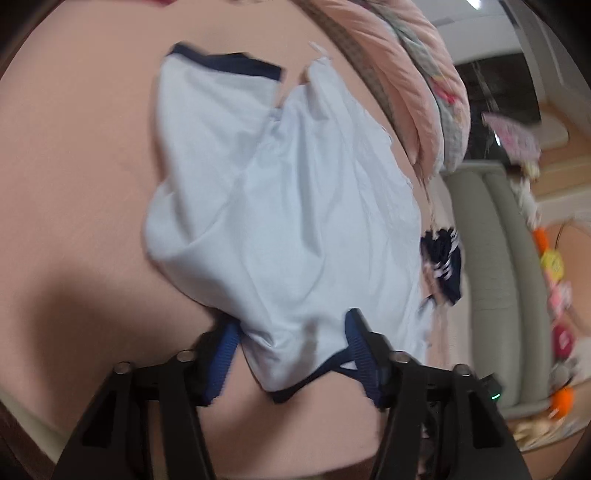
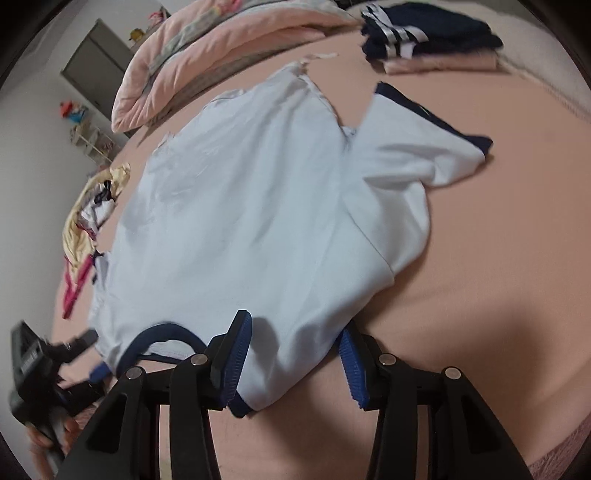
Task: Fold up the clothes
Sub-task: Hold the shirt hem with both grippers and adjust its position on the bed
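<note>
Jaws on both sides stand apart with shirt cloth lying between them, and neither pair looks pressed onto it. Left gripper [image 1: 291,343] straddles the navy-trimmed collar end of the shirt [image 1: 273,221]; right gripper [image 2: 295,350] straddles the near shoulder edge, its blue pads clear of the fabric on both sides. Shirt lies spread on the pink bed [image 2: 498,258], hem toward the quilt [image 2: 207,70], one sleeve [image 2: 424,147] thrown out to the side and creased.

Risk now, as I read it: a lift with pads this wide takes nothing, or only the top layer, so the shirt peels open rather than folding. Uneven bites would drag the collar end askew and bunch the body. That loose sleeve could flop under and spoil the fold. A wide sweep might also nudge the folded stack [image 2: 432,33] or the yellow garment [image 2: 92,214] at the bed's edge. Blur in both views hides exact pad contact.
</note>
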{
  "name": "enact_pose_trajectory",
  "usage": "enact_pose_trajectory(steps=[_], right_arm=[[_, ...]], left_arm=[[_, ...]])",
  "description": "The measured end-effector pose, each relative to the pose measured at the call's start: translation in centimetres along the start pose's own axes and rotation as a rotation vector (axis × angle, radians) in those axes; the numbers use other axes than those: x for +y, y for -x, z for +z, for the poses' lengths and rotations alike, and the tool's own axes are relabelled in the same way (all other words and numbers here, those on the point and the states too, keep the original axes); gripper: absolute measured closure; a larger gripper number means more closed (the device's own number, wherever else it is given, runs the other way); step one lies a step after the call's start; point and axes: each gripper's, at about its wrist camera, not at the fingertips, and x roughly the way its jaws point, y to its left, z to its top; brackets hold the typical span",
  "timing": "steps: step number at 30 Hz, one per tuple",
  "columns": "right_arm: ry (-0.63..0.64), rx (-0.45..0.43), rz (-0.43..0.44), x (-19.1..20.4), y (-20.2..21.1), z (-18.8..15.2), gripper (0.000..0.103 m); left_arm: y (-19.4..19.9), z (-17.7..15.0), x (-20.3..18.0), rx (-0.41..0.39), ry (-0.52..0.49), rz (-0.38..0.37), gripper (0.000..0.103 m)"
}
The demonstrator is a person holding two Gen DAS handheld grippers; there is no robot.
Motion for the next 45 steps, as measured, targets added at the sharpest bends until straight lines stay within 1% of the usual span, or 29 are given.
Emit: enact_pose_trajectory(steps=[1,2,3,4,6,8,10,12,14,15,17,18,20,21,22,23,25,27,30,31,32,33,34,37,40,41,42,43,45], right_arm=[[0.019,-0.004,-0.026,0.2,-0.1,0.1,0.08],[0.032,-0.001,-0.036,0.1,0.0,0.2,0.086],[0.02,0.002,-0.021,-0.3,0.3,0.3,0.095],[-0.001,0.006,0.0,-0.6,0.6,0.4,0.098],[-0.028,0.005,0.023,-1.1,1.4,0.5,0.1],[0.017,-0.005,-0.022,-0.3,2.4,0.1,0.1],[0.081,-0.004,-0.067,0.8,3.0,-0.4,0.1],[0.116,0.038,-0.096,1.0,2.8,-1.3,0.1],[0.114,0.071,-0.093,0.7,2.5,-2.3,0.1],[0.112,0.065,-0.084,0.5,2.8,-2.6,0.1],[0.104,0.056,-0.061,0.3,3.2,-2.5,0.1],[0.077,0.053,-0.044,0.0,3.3,-2.3,0.1],[0.005,0.05,-0.003,-0.9,3.5,-1.9,0.099],[-0.031,0.048,0.017,-1.3,3.6,-1.7,0.095],[-0.044,0.049,0.02,-1.6,3.4,-1.6,0.087],[-0.049,0.05,0.017,-1.7,3.1,-1.6,0.083],[-0.06,0.054,0.012,-2.0,2.6,-1.7,0.077],[-0.064,0.04,0.028,-1.9,2.2,-1.6,0.071],[-0.042,0.007,0.03,-1.1,1.6,-1.0,0.07],[-0.026,0.001,0.024,-0.7,1.3,-0.7,0.07],[-0.012,-0.003,0.026,-0.3,1.1,-0.3,0.072],[0.0,-0.003,0.027,0.0,1.0,-0.1,0.091],[0.01,-0.002,0.028,0.3,1.0,0.1,0.098],[0.024,-0.014,0.027,0.9,1.6,0.2,0.1],[0.028,-0.036,0.063,0.8,3.9,-0.3,0.1],[0.031,-0.037,0.076,0.8,4.7,-0.7,0.1],[0.034,-0.037,0.088,0.8,5.4,-1.0,0.1],[0.053,-0.008,0.052,0.8,5.0,-1.4,0.1],[0.102,0.071,-0.057,0.8,3.5,-2.1,0.1]], left_arm=[[0.0,0.0,0.0,0.013,-0.024,0.046,0.096],[0.0,-0.1,0.0,0.026,-0.025,0.046,0.096],[0.4,-0.1,0.0,0.024,-0.02,0.031,0.096],[0.9,-0.1,-0.2,0.019,-0.032,0.03,0.096],[1.9,-0.3,-0.5,0.017,-0.061,0.037,0.097],[2.1,-0.7,-0.7,0.043,-0.106,0.056,0.097],[1.4,-1.7,-0.1,0.085,-0.133,0.113,0.099],[1.4,-2.5,1.4,0.107,-0.085,0.084,0.1],[2.1,-2.7,2.2,0.109,-0.061,0.059,0.1],[2.4,-2.7,2.5,0.112,-0.047,0.042,0.1],[2.6,-2.7,3.5,0.124,0.032,-0.043,0.1],[2.7,-2.7,3.8,0.123,0.062,-0.083,0.1],[2.6,-2.5,3.6,0.108,0.073,-0.087,0.1],[2.6,-2.4,3.5,0.1,0.079,-0.087,0.099],[2.5,-2.5,3.6,0.095,0.082,-0.074,0.097],[2.2,-2.6,3.5,0.097,0.089,-0.084,0.096],[1.5,-2.7,3.3,0.099,0.102,-0.104,0.083],[1.2,-2.5,3.0,0.081,0.105,-0.126,0.074],[0.7,-1.4,1.8,0.04,0.043,-0.088,0.073],[0.3,-1.1,1.4,0.042,0.012,-0.085,0.079],[-0.1,-0.9,0.9,0.05,-0.006,-0.071,0.093],[0.0,-1.0,0.6,0.049,-0.013,-0.056,0.099],[0.2,-1.1,0.4,0.049,-0.02,-0.04,0.099],[2.0,-1.9,-0.3,0.022,-0.056,0.001,0.099],[3.9,-2.8,-0.4,-0.014,-0.059,0.036,0.099],[3.7,-3.0,-0.6,0.009,-0.082,0.047,0.099],[2.6,-3.2,-0.5,0.069,-0.109,0.056,0.098],[1.7,-3.5,0.1,0.126,-0.104,0.083,0.096],[0.8,-3.8,1.7,0.18,-0.031,0.054,0.096]])
